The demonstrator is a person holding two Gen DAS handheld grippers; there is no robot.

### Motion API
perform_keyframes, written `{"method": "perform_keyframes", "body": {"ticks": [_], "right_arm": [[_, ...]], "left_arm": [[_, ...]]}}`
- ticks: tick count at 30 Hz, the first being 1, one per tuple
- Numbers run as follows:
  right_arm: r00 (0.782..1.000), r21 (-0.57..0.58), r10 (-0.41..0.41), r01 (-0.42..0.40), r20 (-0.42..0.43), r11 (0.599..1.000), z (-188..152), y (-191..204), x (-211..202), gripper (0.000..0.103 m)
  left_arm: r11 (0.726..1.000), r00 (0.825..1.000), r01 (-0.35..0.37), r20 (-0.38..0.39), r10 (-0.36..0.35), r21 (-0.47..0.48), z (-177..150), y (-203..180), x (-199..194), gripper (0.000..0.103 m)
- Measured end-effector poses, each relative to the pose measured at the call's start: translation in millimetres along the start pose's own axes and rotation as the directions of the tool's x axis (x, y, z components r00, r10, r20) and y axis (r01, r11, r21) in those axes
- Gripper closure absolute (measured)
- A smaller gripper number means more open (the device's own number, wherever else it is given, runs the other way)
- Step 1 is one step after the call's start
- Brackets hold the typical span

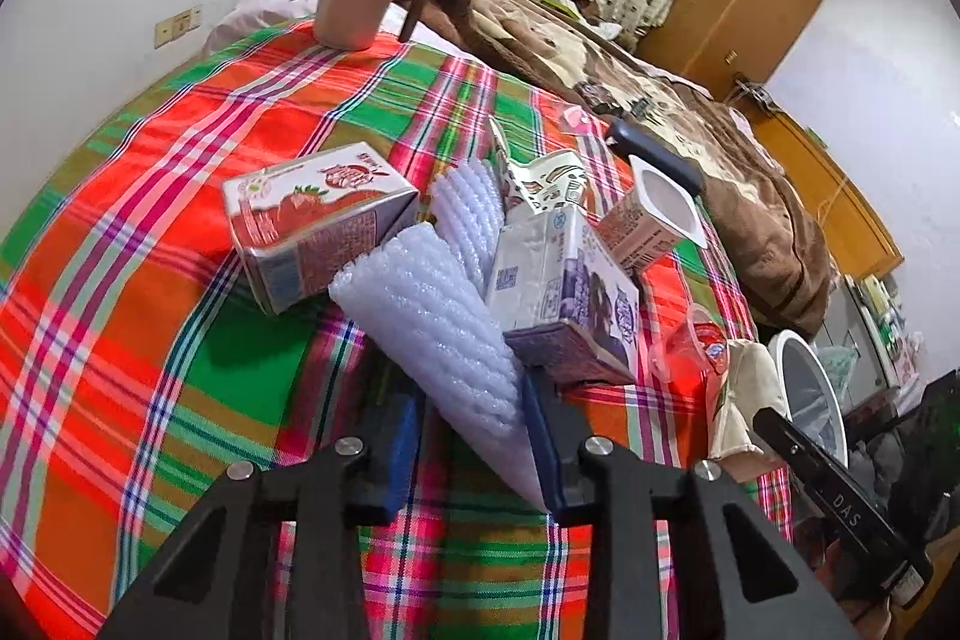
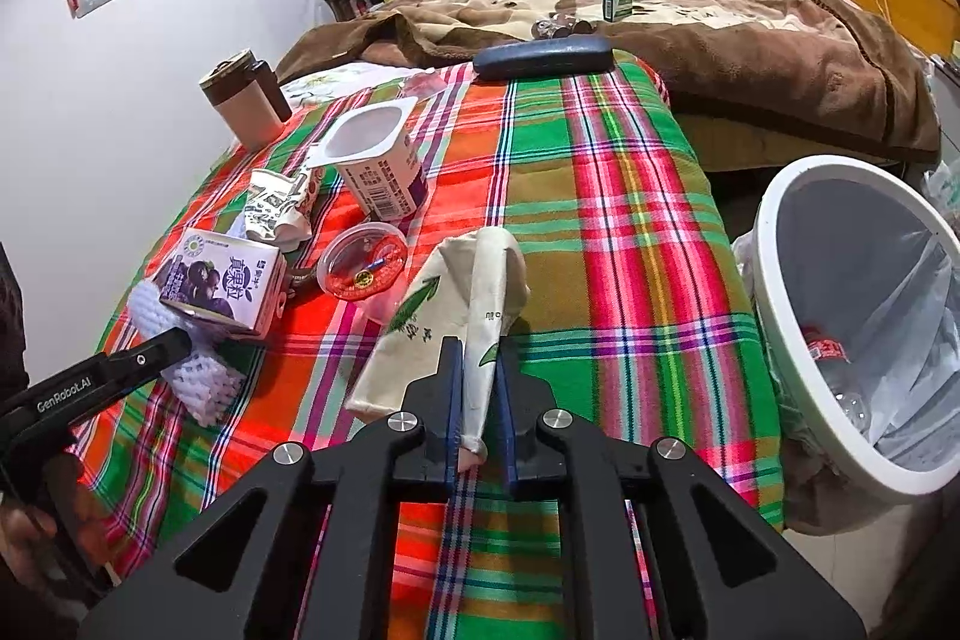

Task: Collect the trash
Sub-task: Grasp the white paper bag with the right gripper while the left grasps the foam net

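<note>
Trash lies on a plaid cloth (image 1: 150,232). My left gripper (image 1: 474,400) has its jaws around a white foam net sleeve (image 1: 438,322), touching it on both sides. Beside it lie a strawberry milk carton (image 1: 312,220), a purple drink carton (image 1: 558,286) and a second foam sleeve (image 1: 468,202). My right gripper (image 2: 483,370) is shut on a crumpled cream carton (image 2: 474,304). A clear plastic cup (image 2: 363,265), a yogurt cup (image 2: 378,160) and a crushed paper carton (image 2: 276,208) lie beyond it.
A white bin (image 2: 852,316) with a liner and a plastic bottle inside stands right of the table. A brown lidded mug (image 2: 240,100) and a dark case (image 2: 540,58) sit at the far edge. A bed with a brown blanket (image 2: 720,16) lies behind.
</note>
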State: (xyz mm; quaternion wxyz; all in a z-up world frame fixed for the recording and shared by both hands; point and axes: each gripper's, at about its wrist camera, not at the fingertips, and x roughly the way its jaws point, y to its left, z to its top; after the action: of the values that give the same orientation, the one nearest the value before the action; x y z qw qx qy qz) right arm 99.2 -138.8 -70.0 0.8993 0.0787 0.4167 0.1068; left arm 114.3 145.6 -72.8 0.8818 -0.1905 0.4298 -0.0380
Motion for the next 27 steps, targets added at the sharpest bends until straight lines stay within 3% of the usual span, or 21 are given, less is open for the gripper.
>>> {"method": "perform_keyframes", "body": {"ticks": [6, 11, 14, 18, 22, 24, 27], "right_arm": [[1.000, -0.045, 0.005, -0.005, -0.016, 0.999, 3.0, -1.9, -8.9, 0.095], [0.999, -0.105, -0.009, 0.005, -0.041, 0.994, 4.6, -3.4, -13.3, 0.095], [0.998, -0.117, -0.018, 0.011, -0.057, 0.993, 4.2, -4.6, -10.3, 0.095], [0.998, -0.110, -0.016, 0.009, -0.058, 0.994, 3.8, -4.5, -9.4, 0.095], [0.998, -0.118, -0.010, 0.004, -0.054, 0.993, 2.4, -2.0, -9.3, 0.095], [0.998, -0.118, -0.017, 0.011, -0.053, 0.993, 2.4, -1.6, -8.4, 0.095], [0.999, -0.107, -0.017, 0.011, -0.050, 0.994, 2.1, -2.3, -8.4, 0.094]], "left_arm": [[0.998, 0.999, 0.020, -0.049, -0.017, 0.063, 6.8, 4.3, -12.5, 0.072], [0.980, 0.994, 0.001, -0.110, 0.021, 0.197, 5.3, -6.3, -19.5, 0.072], [0.963, 0.982, 0.012, -0.186, 0.040, 0.268, 1.5, -13.6, -8.5, 0.072], [0.968, 0.981, 0.020, -0.192, 0.029, 0.250, 1.0, -17.9, -1.3, 0.072], [0.971, 0.996, -0.022, -0.080, 0.042, 0.236, 1.7, -25.0, -9.5, 0.052], [0.983, 0.996, 0.021, -0.092, -0.004, 0.182, 2.3, -21.9, -4.3, 0.052], [0.993, 0.997, 0.011, -0.073, -0.002, 0.120, 3.3, -15.0, 2.4, 0.052]]}}
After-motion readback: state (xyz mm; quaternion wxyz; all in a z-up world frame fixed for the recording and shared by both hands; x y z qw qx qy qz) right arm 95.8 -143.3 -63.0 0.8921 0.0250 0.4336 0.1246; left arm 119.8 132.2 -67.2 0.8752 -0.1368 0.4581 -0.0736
